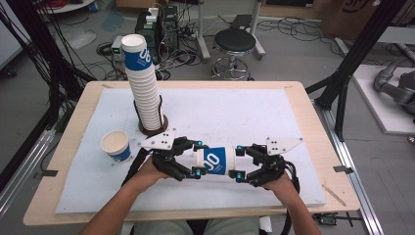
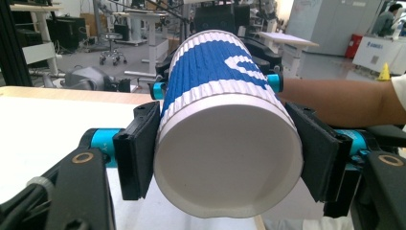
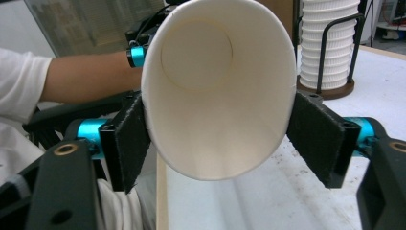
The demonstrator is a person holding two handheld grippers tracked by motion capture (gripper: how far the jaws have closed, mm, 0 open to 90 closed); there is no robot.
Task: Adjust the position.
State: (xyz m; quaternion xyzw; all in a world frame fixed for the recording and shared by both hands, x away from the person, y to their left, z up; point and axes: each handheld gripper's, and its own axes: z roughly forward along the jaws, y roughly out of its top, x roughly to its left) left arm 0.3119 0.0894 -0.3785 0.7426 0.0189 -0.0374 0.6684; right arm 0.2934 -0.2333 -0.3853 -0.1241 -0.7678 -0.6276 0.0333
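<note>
A white paper cup with a blue band (image 1: 215, 161) lies level above the white mat, held between both grippers. My left gripper (image 1: 197, 158) is shut on its closed base end; in the left gripper view both black pads (image 2: 139, 151) press the sides of the cup (image 2: 230, 163). My right gripper (image 1: 238, 162) grips the open rim end. The right gripper view looks into the cup's mouth (image 3: 215, 96), which is squeezed into an oval between the pads (image 3: 129, 141).
A tall stack of cups (image 1: 144, 88) stands in a wire holder on a brown base (image 1: 152, 128) behind the left gripper, seen too at the stack (image 3: 328, 43). A single upright cup (image 1: 116, 145) sits at the left. The white mat (image 1: 244, 107) covers the table.
</note>
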